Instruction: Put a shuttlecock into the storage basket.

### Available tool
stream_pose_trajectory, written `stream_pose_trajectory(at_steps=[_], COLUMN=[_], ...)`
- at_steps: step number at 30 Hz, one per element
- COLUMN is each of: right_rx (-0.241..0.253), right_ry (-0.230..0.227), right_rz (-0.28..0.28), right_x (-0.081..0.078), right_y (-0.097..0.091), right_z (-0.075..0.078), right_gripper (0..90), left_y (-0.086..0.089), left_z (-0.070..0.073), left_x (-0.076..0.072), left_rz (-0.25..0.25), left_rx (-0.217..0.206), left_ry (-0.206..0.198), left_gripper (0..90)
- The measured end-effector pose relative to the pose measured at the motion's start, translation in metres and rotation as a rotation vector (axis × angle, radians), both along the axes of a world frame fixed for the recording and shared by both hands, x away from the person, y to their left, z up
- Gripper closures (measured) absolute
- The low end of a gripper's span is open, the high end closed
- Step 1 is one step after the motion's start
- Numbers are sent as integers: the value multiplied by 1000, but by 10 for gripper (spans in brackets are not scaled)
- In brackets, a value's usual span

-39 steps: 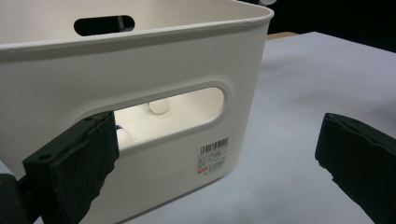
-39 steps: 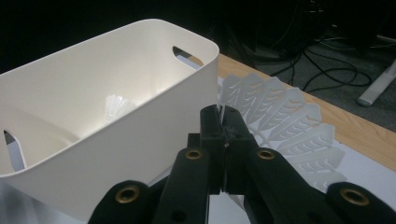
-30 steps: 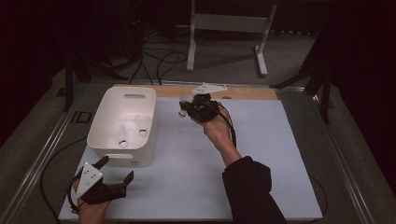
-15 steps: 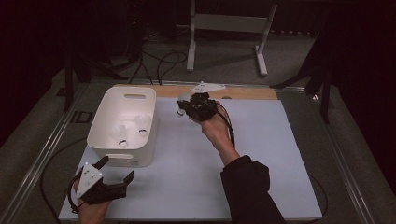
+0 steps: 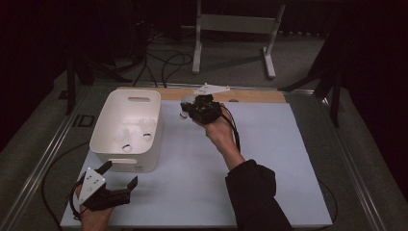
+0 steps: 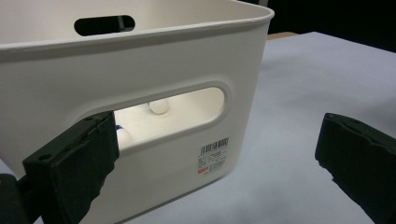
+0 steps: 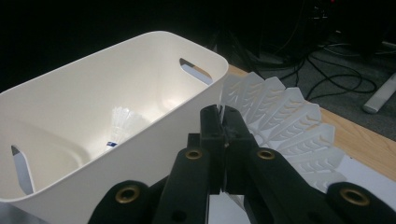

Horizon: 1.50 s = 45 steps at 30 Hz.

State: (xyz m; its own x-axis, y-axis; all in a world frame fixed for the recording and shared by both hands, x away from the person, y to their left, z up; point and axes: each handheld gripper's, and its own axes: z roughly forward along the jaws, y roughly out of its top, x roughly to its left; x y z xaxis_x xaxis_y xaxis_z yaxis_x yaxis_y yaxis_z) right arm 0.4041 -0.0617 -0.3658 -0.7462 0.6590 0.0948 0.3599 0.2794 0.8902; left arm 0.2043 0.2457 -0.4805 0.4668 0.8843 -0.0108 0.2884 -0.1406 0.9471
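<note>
Pinching shuttlecock (image 7: 280,121) by feather skirt, right tongs (image 5: 192,107) held just beside bin (image 5: 107,126). Left tongs (image 5: 117,178) wide, empty, near bin's front wall. Risk judged: thin feathers slipping, shuttlecock dropped outside bin.

The room is dark all round, with the light falling only on the table (image 5: 288,159), whose top is covered by a pale sheet with a strip of bare wood (image 5: 260,95) showing along its far edge and metal rails (image 5: 358,192) down its sides. Beyond it lies grey carpet (image 5: 235,62) where black cables (image 5: 159,60) loop and trail. A pale metal stand (image 5: 235,29) rests there on two feet, and dark tripod legs (image 5: 332,82) stand at the right.
</note>
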Motion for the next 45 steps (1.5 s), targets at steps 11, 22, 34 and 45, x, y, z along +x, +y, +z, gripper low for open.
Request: stream_pose_trajectory(at_steps=[11, 22, 34, 45], right_rx=[0, 8, 29, 29], right_ry=[-2, -10, -1, -9], right_rz=[2, 11, 19, 28], right_x=[0, 0, -1, -3], right_y=[4, 8, 11, 15], right_z=[3, 6, 6, 9], right_gripper=[894, 893, 893, 893], left_y=[0, 0, 0, 0], left_z=[0, 0, 0, 0], left_x=[0, 0, 0, 0], left_rz=[-1, -1, -1, -1], left_rx=[1, 2, 1, 2], left_ry=[1, 2, 0, 1], left_gripper=[2, 2, 2, 2])
